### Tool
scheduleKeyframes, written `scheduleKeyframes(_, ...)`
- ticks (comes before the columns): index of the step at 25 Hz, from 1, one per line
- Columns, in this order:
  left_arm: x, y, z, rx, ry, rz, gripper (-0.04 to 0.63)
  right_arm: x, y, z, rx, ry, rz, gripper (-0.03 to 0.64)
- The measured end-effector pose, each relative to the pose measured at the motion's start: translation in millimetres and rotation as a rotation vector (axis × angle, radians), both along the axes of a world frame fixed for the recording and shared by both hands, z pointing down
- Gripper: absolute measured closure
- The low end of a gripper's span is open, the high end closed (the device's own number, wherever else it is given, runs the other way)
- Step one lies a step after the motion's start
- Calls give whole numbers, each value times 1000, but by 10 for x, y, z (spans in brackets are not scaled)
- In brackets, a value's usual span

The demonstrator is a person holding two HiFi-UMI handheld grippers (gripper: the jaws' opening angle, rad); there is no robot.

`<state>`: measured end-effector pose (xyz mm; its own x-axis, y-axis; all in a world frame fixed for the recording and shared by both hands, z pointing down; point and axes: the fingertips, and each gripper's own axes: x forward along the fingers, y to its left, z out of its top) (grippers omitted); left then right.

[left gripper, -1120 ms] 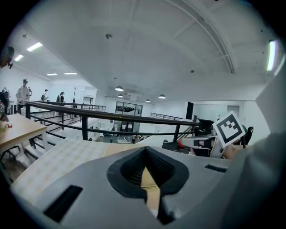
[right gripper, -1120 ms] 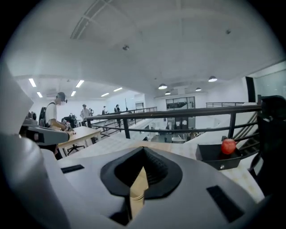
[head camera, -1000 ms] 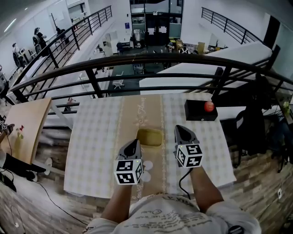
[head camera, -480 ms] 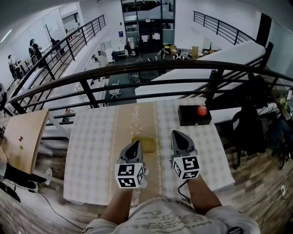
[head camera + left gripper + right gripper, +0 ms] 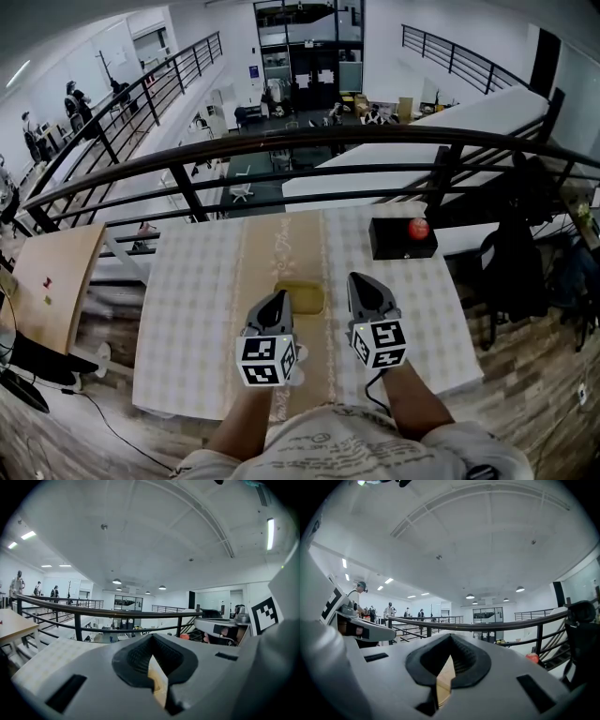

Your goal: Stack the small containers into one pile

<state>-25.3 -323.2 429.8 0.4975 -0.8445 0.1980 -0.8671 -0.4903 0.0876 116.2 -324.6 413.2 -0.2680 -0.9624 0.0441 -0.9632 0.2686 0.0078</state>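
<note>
A shallow yellow container (image 5: 300, 297) lies on the tan runner in the middle of the table (image 5: 192, 309). My left gripper (image 5: 274, 302) hovers just left of it, and my right gripper (image 5: 364, 284) just right of it. Both point away from me at about level. A small white object (image 5: 299, 353) peeks out beside the left gripper's marker cube. In the left gripper view the left gripper (image 5: 152, 667) has its pads together with nothing between them. The right gripper (image 5: 445, 667) looks the same in the right gripper view.
A black box (image 5: 401, 240) with a red ball (image 5: 417, 229) on it stands at the table's far right corner. A dark railing (image 5: 309, 141) runs right behind the table's far edge. A wooden table (image 5: 47, 291) stands to the left.
Both grippers have lifted a little and now sit close on either side of the yellow container. The white containers by the left gripper are now mostly hidden behind its cube.
</note>
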Motion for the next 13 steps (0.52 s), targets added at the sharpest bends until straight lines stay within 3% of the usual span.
scheduleKeyframes(13,-38,-16,73,-14,-5,-6,589,-33,-42,132,-34,-8,-6,615)
